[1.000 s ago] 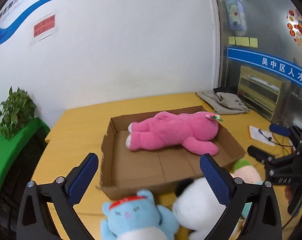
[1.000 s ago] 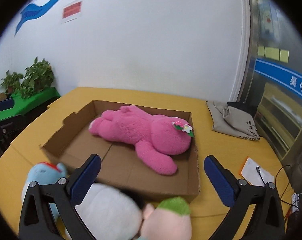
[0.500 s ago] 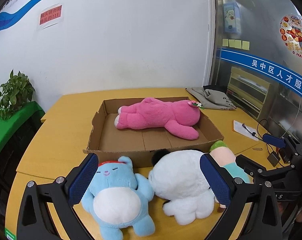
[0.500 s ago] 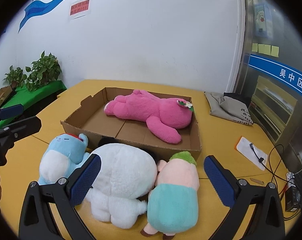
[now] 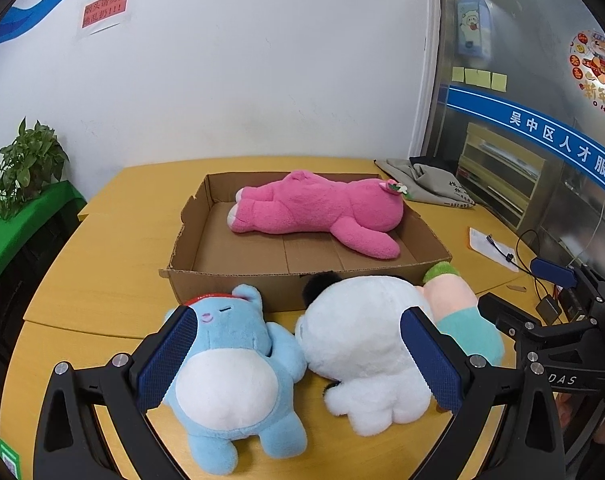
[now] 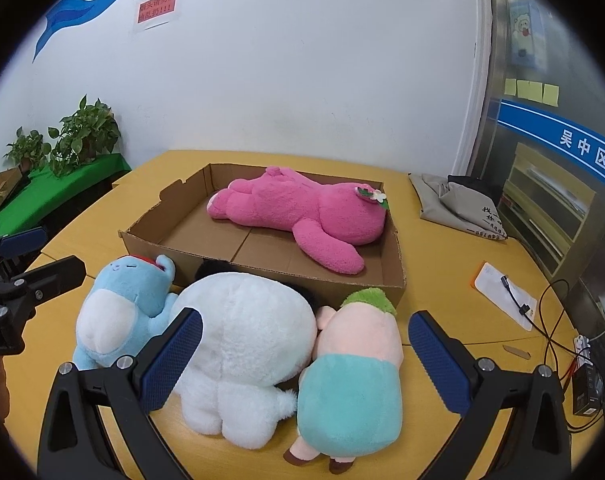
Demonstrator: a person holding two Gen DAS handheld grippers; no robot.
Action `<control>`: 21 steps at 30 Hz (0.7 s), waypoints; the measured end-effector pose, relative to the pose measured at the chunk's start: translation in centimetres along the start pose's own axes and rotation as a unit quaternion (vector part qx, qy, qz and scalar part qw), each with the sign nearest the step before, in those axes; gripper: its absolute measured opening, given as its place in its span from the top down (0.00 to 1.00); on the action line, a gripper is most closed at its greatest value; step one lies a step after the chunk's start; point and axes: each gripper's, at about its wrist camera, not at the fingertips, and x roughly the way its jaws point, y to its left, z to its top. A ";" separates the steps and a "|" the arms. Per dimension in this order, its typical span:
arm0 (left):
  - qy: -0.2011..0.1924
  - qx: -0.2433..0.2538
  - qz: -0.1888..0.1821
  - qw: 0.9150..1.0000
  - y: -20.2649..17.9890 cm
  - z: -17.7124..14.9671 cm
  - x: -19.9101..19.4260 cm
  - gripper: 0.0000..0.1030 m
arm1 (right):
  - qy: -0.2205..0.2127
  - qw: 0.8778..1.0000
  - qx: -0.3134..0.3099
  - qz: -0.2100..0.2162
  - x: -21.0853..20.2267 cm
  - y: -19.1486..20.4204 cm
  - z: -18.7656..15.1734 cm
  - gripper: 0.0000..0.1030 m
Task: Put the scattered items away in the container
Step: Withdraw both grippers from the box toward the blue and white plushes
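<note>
A shallow cardboard box (image 5: 262, 278) (image 6: 142, 236) sits on the yellow table with a pink plush bear (image 5: 318, 208) (image 6: 302, 212) lying inside. In front of the box lie three plush toys side by side: a blue bear (image 5: 226, 364) (image 6: 118, 304), a white panda (image 5: 366, 344) (image 6: 246, 344) and a peach doll with green hair and teal shorts (image 5: 458, 312) (image 6: 354, 368). My left gripper (image 5: 298, 356) is open and empty, above the blue bear and the panda. My right gripper (image 6: 302, 360) is open and empty, above the panda and the doll.
A grey cloth bag (image 5: 434, 184) (image 6: 458, 208) lies at the table's far right. A white paper with a cable (image 5: 492, 246) (image 6: 506, 294) and wires lie on the right. Potted plants on a green ledge (image 5: 22, 176) (image 6: 70, 140) stand at left.
Both grippers have drawn back from the box and tilted down, so the three plush toys in front of it now show in full. Both stay open.
</note>
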 end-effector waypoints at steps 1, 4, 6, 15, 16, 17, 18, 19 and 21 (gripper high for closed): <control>0.002 0.000 0.000 1.000 -0.1 0.0 0.1 0.00 | 0.001 1.000 0.000 0.000 0.1 0.0 0.0 0.00; 0.003 0.000 -0.001 1.000 -0.1 -0.1 0.3 0.00 | 0.005 1.000 0.001 0.000 0.3 -0.1 -0.2 0.00; 0.007 0.000 -0.001 1.000 -0.1 -0.1 0.5 0.00 | 0.006 1.000 0.002 0.000 0.4 -0.1 -0.2 0.00; 0.016 -0.004 -0.004 1.000 0.1 -0.5 1.0 0.00 | 0.012 1.000 0.006 0.000 0.7 -0.3 -0.4 0.00; 0.016 -0.004 -0.005 1.000 0.2 -0.5 1.0 0.00 | 0.013 1.000 0.006 -0.001 0.7 -0.4 -0.4 0.00; 0.017 -0.005 -0.006 1.000 0.2 -0.6 1.0 0.00 | 0.013 1.000 0.006 -0.002 0.8 -0.4 -0.4 0.00; 0.017 -0.005 -0.006 1.000 0.1 -0.6 1.0 0.00 | 0.014 1.000 0.006 -0.002 0.8 -0.4 -0.4 0.00; 0.018 -0.004 -0.006 1.000 0.1 -0.6 1.0 0.00 | 0.013 1.000 0.007 -0.002 0.7 -0.4 -0.4 0.00; 0.018 -0.004 -0.008 1.000 0.1 -0.6 1.0 0.00 | 0.014 1.000 0.007 -0.002 0.7 -0.5 -0.5 0.00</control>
